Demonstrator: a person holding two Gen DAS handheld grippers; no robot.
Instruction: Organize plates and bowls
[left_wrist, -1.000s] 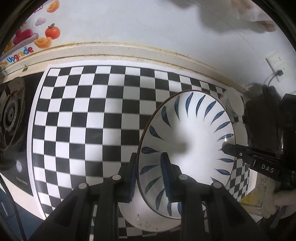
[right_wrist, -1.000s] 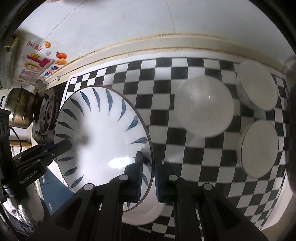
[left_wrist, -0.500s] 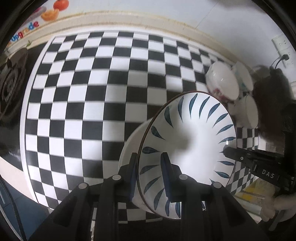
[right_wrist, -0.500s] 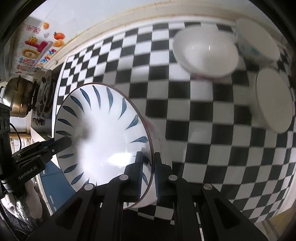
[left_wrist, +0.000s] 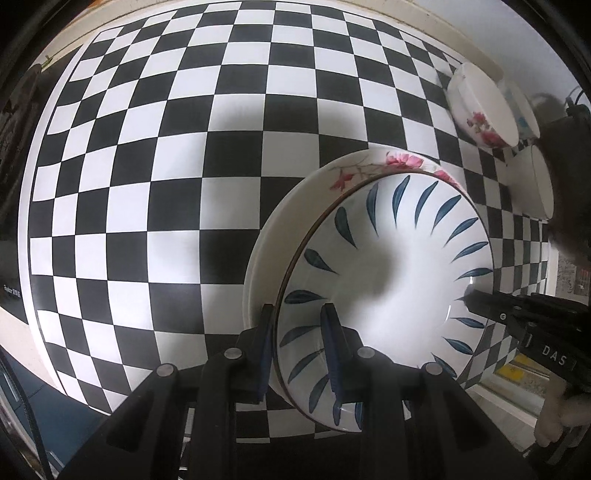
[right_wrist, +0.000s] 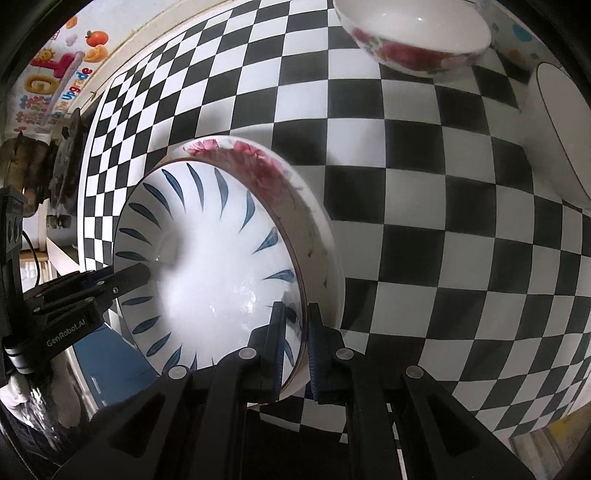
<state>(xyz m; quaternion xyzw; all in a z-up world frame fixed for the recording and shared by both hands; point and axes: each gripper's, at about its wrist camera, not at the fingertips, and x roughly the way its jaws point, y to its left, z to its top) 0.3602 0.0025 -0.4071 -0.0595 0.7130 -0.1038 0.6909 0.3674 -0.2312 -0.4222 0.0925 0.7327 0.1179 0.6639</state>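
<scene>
Two grippers, left gripper (right_wrist: 129, 275) marked "GenRobot.AI", right gripper (left_wrist: 467, 295) marked "DAS"

Bright overhead light, soft shadows on the checkered mat (left_wrist: 147, 184), heavy fisheye bulge (dark corners), slight motion blur.

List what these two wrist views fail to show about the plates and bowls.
- Left wrist: the leaf-pattern plate covers most of the floral plate; whether they touch is unclear.
- Right wrist: the floral bowl is cut off by the top edge and blurred.
- Left wrist: the plain bowl is partly behind a dark object.
</scene>
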